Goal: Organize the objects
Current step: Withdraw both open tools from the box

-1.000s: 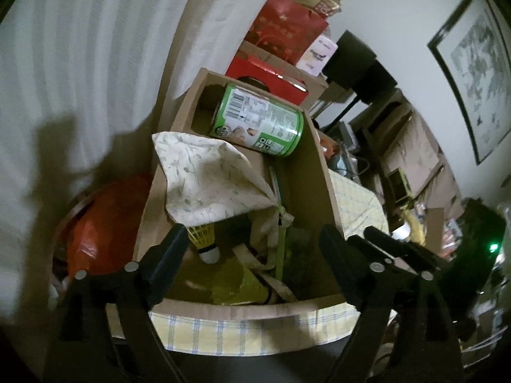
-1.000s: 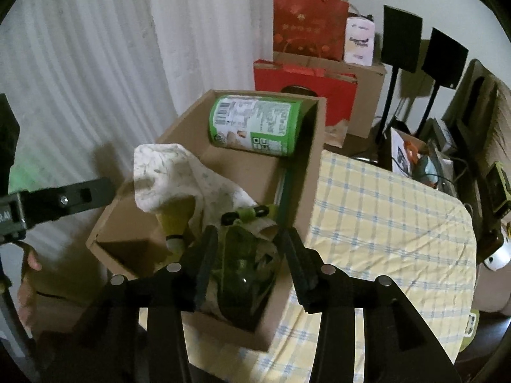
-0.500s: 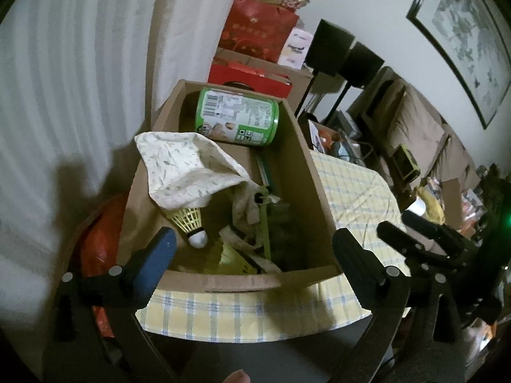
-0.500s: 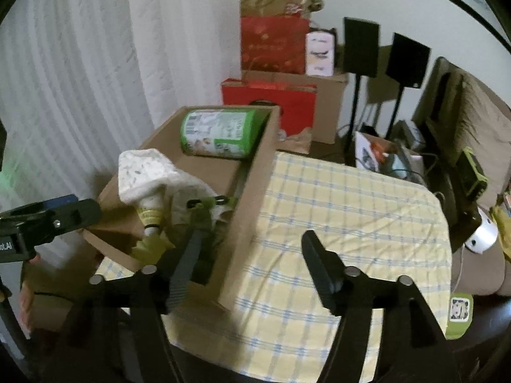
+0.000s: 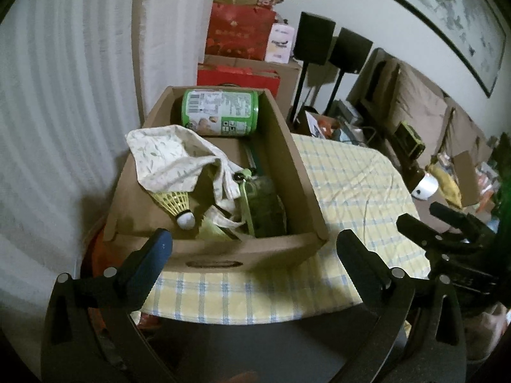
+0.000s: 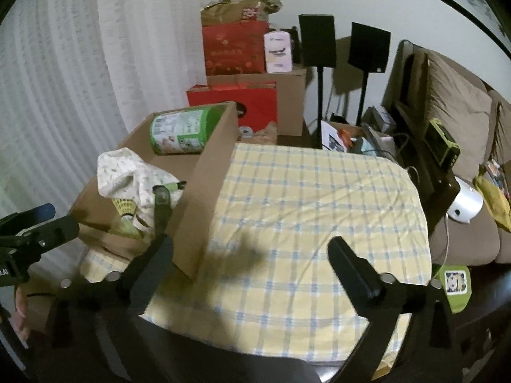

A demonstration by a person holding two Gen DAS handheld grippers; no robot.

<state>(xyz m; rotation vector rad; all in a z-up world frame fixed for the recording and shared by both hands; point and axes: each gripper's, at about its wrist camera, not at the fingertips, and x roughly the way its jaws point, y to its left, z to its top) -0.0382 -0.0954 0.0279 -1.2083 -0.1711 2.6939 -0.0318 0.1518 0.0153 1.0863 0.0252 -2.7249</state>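
One second ago the right gripper (image 6: 252,255) had its jaws around the dark green bottle (image 5: 265,206) inside the cardboard box (image 5: 287,150). Now both tools have pulled back toward the near edge of the table, and the bottle lies in the box with nothing holding it. The right jaws are opening, spread wide, with only the checked tablecloth (image 6: 313,210) between them. The left gripper (image 5: 252,249) is also opening and wide, empty, in front of the box's near wall.

The box is plain brown cardboard, rectangular, open on top, and stands on the left part of the table. Inside I count one green cylindrical can (image 5: 220,111) lying on its side at the far end, one soft white cloth (image 5: 166,159) with a small leaf print, crumpled, one yellow shuttlecock (image 5: 179,206) with a white round tip under the cloth, and the one bottle at the near right. The tablecloth is yellow with pale blue lines and a few wrinkles. Behind the table stand two black speakers (image 6: 317,40) on thin poles.
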